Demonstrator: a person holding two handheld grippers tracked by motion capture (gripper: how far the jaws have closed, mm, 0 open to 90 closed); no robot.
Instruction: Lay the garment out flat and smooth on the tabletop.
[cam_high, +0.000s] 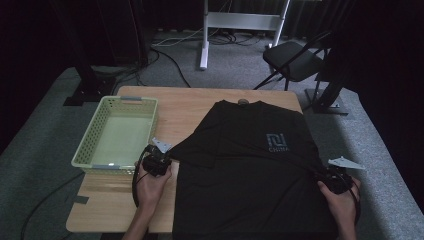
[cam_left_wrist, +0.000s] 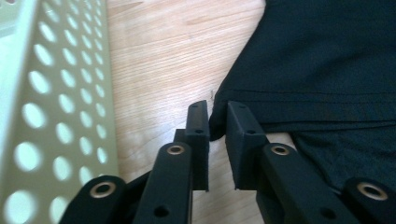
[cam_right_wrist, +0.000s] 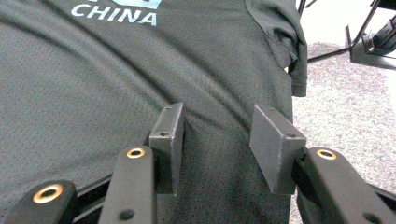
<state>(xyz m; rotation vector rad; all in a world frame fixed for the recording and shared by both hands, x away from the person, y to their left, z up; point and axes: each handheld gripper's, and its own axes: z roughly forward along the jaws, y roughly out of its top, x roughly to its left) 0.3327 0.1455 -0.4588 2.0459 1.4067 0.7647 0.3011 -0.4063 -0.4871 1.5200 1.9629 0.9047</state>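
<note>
A black T-shirt (cam_high: 250, 165) with a grey logo lies flat and face up on the wooden table (cam_high: 180, 107). My left gripper (cam_high: 169, 156) is at the tip of its left sleeve (cam_high: 195, 147). In the left gripper view the jaws (cam_left_wrist: 217, 112) stand a little apart, the sleeve's corner (cam_left_wrist: 215, 128) lies between their tips, and the pads do not press on it. My right gripper (cam_high: 324, 173) hovers at the shirt's right edge. In the right gripper view it (cam_right_wrist: 217, 121) is open wide above the shirt's fabric (cam_right_wrist: 116, 70).
A pale green perforated basket (cam_high: 82, 150) stands on the table's left part, close beside my left gripper, and its wall (cam_left_wrist: 46, 93) is right next to the jaws. Grey carpet (cam_right_wrist: 341, 121) lies past the table's right edge. A folding chair (cam_high: 295, 62) stands behind the table.
</note>
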